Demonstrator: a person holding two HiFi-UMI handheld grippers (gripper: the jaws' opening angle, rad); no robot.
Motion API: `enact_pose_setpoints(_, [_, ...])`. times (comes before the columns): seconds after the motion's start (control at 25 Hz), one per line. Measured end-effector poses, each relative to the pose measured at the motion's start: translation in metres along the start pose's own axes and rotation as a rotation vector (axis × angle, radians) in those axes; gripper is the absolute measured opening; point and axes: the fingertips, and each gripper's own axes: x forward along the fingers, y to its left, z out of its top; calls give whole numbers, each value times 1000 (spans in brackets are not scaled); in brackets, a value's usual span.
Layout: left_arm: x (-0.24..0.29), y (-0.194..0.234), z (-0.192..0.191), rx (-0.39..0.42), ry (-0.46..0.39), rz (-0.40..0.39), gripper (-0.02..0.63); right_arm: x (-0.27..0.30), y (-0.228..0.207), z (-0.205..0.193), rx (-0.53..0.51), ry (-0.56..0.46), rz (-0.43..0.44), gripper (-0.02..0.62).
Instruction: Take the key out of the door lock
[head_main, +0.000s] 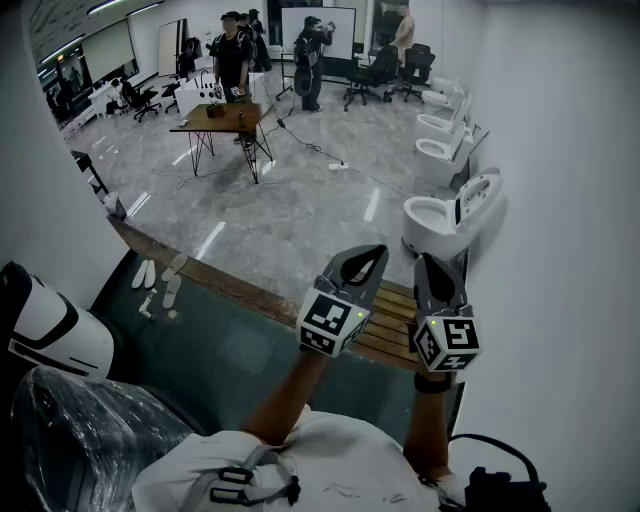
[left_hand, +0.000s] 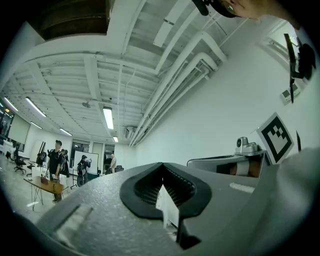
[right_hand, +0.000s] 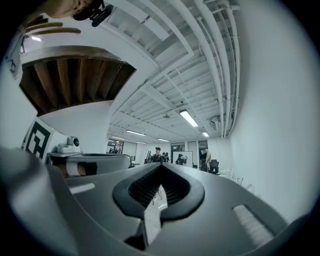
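No key and no door lock show in any view. In the head view my left gripper (head_main: 374, 253) and right gripper (head_main: 429, 262) are held side by side in front of me, tips raised and pointing away, close to the white wall (head_main: 570, 200) on the right. Both are shut with nothing between the jaws. In the left gripper view the left gripper's (left_hand: 162, 167) tips meet against ceiling and wall, with the right gripper (left_hand: 240, 159) beside it. The right gripper view shows the right gripper (right_hand: 161, 166) with its jaws together, aimed into the room, with the left gripper (right_hand: 87, 162) at its left.
Several white toilets (head_main: 445, 215) line the right wall. A wooden sill (head_main: 250, 292) crosses below the grippers. Farther off stand a wooden table (head_main: 218, 120) and people (head_main: 235, 50). A white device (head_main: 50, 330) and a plastic-wrapped thing (head_main: 80, 430) sit at lower left.
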Motion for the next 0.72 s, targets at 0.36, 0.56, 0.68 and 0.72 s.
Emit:
enact_pose_setpoints(0.36, [-23, 8, -16, -25, 71, 9, 2, -5, 24, -13, 11, 42, 2, 2])
enact_pose_setpoints(0.56, [-32, 6, -28, -45, 97, -45, 2, -9, 36, -24, 20, 67, -37, 2])
enact_pose_setpoints(0.68, [-36, 4, -33, -52, 106, -98, 2, -15, 38, -33, 36, 82, -93, 2])
enact_pose_setpoints(0.72, [-36, 3, -37, -54, 110, -120, 2, -17, 38, -37, 41, 88, -117, 2])
